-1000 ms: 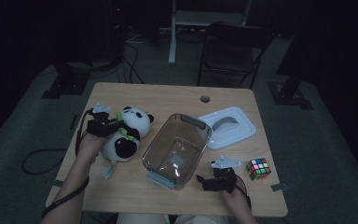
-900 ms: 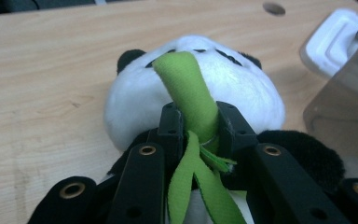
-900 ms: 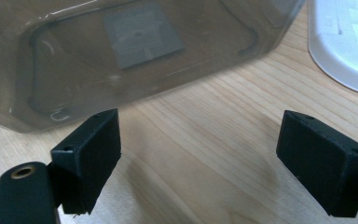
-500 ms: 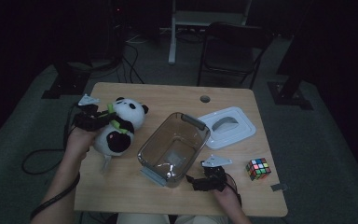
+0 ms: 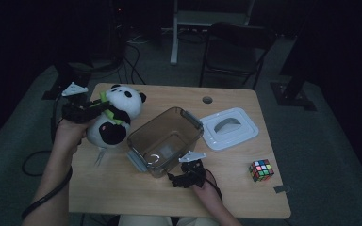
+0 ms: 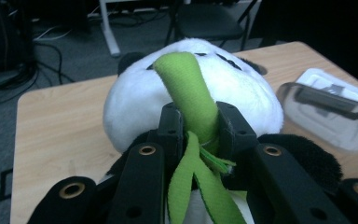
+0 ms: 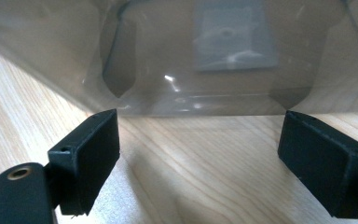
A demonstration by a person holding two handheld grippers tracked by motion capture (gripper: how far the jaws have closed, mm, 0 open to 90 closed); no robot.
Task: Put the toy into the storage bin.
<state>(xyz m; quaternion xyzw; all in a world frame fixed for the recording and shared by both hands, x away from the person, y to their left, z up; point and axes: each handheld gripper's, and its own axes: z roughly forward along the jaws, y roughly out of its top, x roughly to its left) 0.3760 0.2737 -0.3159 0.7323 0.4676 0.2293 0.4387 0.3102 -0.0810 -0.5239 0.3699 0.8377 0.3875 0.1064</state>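
Here my left tongs (image 6: 193,135) pinch the green scarf (image 6: 191,100) of the panda plush (image 5: 113,117), held above the desk's (image 5: 122,188) left edge. My right tongs (image 7: 198,154) stand spread, just short of the clear bin (image 5: 165,143). The plush is white with black ears. The high view adds the lid (image 5: 228,128) and cube (image 5: 260,170).

Overhead camera faces my table (image 5: 122,188); my tong cameras sit close: left on panda (image 6: 191,98), right on bin (image 7: 182,56), both visible overhead.
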